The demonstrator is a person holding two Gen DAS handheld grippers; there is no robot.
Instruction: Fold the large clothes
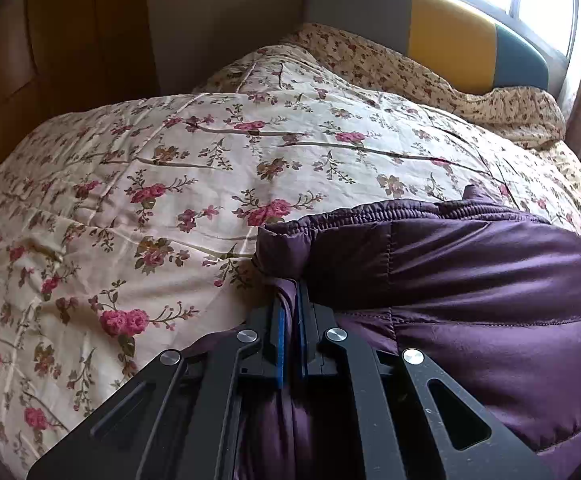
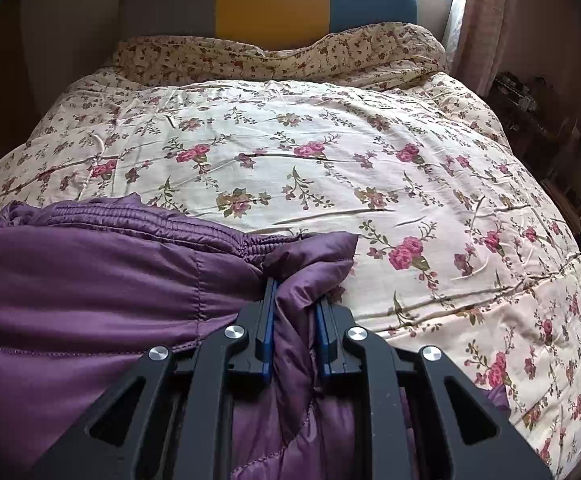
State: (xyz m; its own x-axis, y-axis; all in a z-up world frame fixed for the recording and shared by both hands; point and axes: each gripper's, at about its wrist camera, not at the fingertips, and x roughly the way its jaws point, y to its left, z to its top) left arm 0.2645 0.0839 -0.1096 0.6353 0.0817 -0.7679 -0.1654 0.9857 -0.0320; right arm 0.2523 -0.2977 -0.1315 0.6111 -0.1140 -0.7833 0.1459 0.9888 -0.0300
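L gripper [image 1: 289, 292] jaws clamped tight, tilted down; R gripper [image 2: 294, 300] jaws narrowly apart, tilted down.

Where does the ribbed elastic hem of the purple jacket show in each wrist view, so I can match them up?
Left wrist: the elastic hem crosses right of centre, above the left gripper.
Right wrist: the elastic hem runs across the left half, up and left of the right gripper.
Shared landmark: the yellow headboard panel, top right versus top centre.
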